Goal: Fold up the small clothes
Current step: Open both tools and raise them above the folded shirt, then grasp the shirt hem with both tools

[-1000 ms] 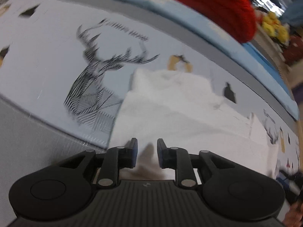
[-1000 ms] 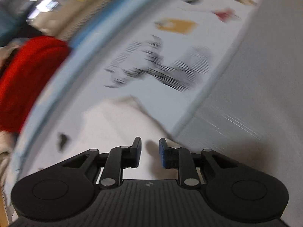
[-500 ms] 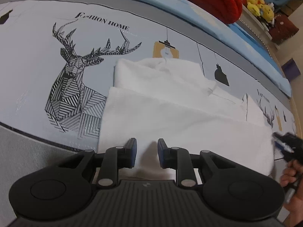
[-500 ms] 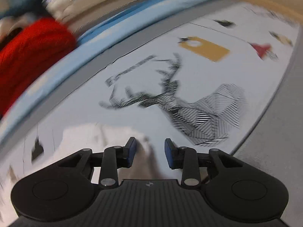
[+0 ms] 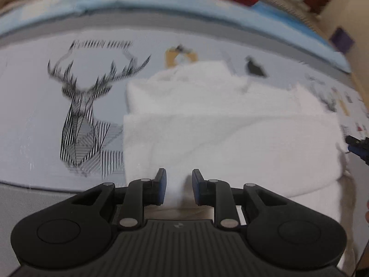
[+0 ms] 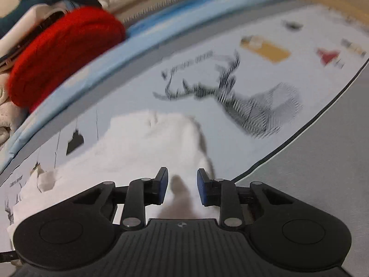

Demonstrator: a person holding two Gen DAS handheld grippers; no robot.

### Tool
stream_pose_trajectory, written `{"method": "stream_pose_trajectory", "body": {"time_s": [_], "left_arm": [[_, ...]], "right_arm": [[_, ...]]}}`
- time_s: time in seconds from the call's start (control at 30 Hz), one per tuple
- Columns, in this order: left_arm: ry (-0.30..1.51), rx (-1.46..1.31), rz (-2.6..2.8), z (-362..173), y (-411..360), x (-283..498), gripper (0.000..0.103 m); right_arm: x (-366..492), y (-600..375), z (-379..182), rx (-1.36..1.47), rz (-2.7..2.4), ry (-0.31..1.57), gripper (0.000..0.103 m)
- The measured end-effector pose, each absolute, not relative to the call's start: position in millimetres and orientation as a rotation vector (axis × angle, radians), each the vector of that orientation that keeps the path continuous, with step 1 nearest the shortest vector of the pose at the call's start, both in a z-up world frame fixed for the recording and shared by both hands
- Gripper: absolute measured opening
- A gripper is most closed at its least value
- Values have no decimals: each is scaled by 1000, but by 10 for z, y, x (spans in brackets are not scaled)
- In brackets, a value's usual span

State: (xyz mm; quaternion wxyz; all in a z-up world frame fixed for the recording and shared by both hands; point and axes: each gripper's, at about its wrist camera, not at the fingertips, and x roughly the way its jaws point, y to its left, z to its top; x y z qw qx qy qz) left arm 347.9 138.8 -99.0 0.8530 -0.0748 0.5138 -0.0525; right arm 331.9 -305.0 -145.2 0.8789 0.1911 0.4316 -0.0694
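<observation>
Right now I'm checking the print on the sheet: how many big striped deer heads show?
1: the deer head lies left of the white garment in the left wrist view. More may be hidden under it.

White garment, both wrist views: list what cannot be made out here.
- Left wrist: white garment, its near edge is hidden behind the left gripper, so any pinch is unclear.
- Left wrist: lettering above the deer print is blurred and unreadable.
- Right wrist: right gripper body covers the cloth's near edge; contact is unclear.
- Garment type: folded, indistinct.
</observation>
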Motion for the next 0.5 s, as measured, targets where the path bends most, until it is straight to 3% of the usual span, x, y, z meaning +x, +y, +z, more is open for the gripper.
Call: {"method": "stream_pose_trajectory", "body": {"time_s": [0.07,0.17,0.3,0.5], "left_arm": [[1089,-124,-97,-1087,1419,3412,29],[1084,-116,-111,-1159,1474,3218,26],[865,-28,-103,-596,1407,2823,28],[814,-35,-96,-6,1375,2119,32]], "right_arm": [[3241,-2967,-1442,337,-92,857,43],[3112,-3004,-1556,340,-202,1040,48],[2694,-3063,-1006,368,-187,907,46],[1963,-3054,-345,285,-72,770,47]]}}
